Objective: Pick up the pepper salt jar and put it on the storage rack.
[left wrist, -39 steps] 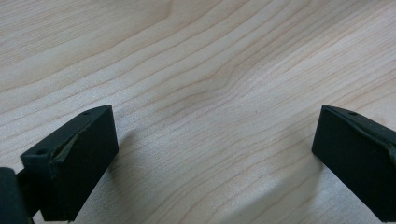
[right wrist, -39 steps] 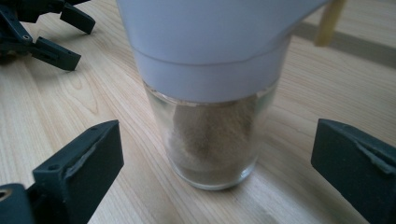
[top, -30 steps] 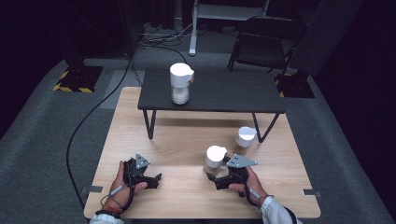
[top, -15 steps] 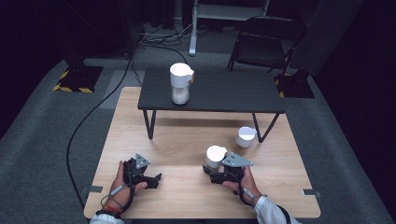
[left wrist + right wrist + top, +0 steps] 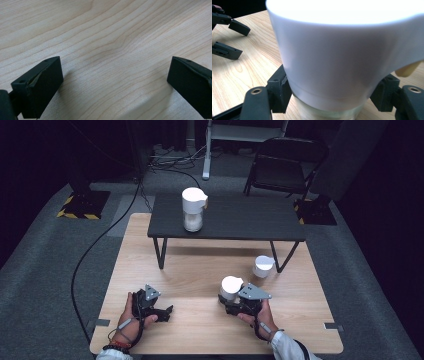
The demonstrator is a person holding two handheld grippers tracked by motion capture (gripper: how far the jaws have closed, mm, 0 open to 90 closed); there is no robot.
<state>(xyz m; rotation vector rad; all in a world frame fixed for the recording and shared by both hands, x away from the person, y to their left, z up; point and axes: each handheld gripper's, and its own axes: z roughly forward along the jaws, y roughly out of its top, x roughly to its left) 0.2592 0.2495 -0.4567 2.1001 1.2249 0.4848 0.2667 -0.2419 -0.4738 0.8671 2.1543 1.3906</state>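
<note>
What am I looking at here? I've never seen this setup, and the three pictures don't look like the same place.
It is one scene from three cameras. There is no robot: a person holds a two-jaw gripper in each hand at a wooden table.

The high view looks down from above the person's side. The left gripper rests near the table's front edge with its jaws apart. The right gripper has its jaws around a white cup. Another white cup stands farther back, and a white jug stands on a small black table at the far end.

The other two pictures come from cameras on the grippers. The left gripper view shows its black jaws wide open over bare wood. The right gripper view shows the held cup very close, with a jaw against each side near its base.
</note>
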